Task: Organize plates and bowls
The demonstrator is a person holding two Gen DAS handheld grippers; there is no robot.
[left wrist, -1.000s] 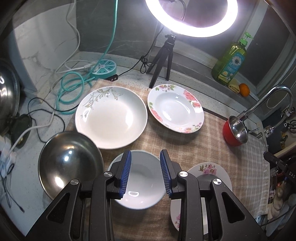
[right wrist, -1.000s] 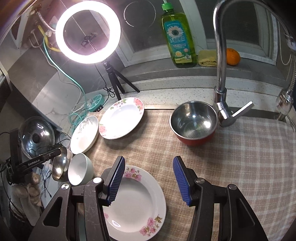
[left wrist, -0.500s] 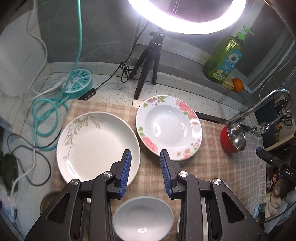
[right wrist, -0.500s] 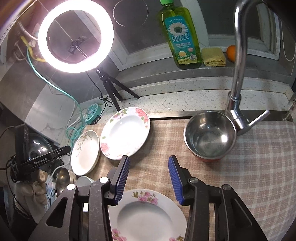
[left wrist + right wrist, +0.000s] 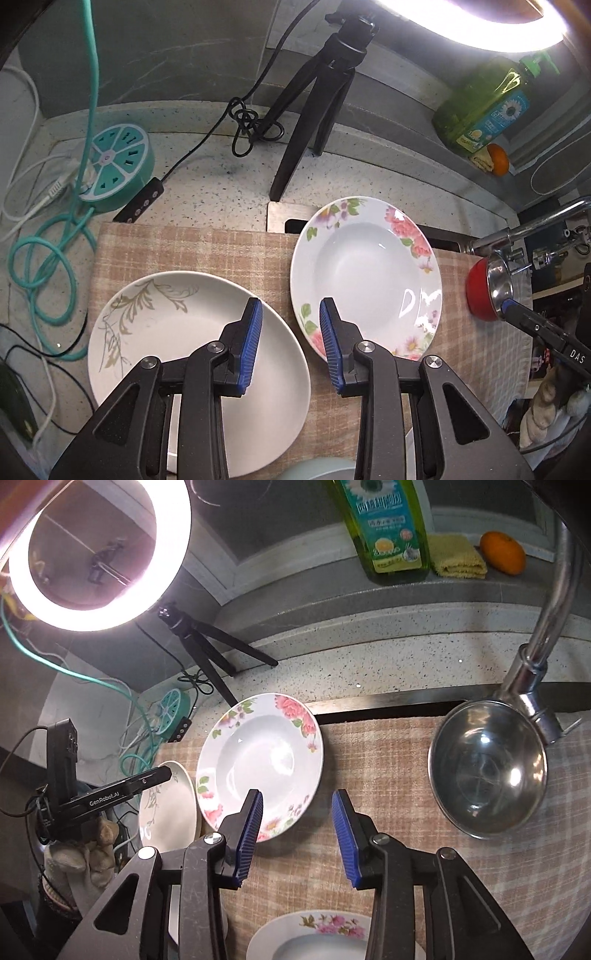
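Note:
A rose-rimmed plate [image 5: 365,273] lies on the checked cloth [image 5: 192,251], with a white plate with leaf sprigs [image 5: 177,332] to its left. My left gripper [image 5: 290,314] is open and empty, hovering between the two plates. My right gripper [image 5: 297,805] is open and empty just right of the rose plate [image 5: 258,760]. A second flowered plate [image 5: 325,938] lies beneath it. A steel bowl with a red outside [image 5: 487,768] stands at the right by the tap. The rim of a small white bowl [image 5: 321,472] shows at the bottom of the left wrist view.
A ring light on a black tripod [image 5: 317,99] stands behind the plates. A teal socket hub [image 5: 118,162] and cables lie at back left. A green soap bottle [image 5: 384,528], a yellow cloth and an orange [image 5: 502,554] sit on the sill. The tap [image 5: 535,672] rises at right.
Both grippers have moved forward toward the back plates. The small white bowl and the near flowered plate have slid to the bottom edges. Both stay open and empty.

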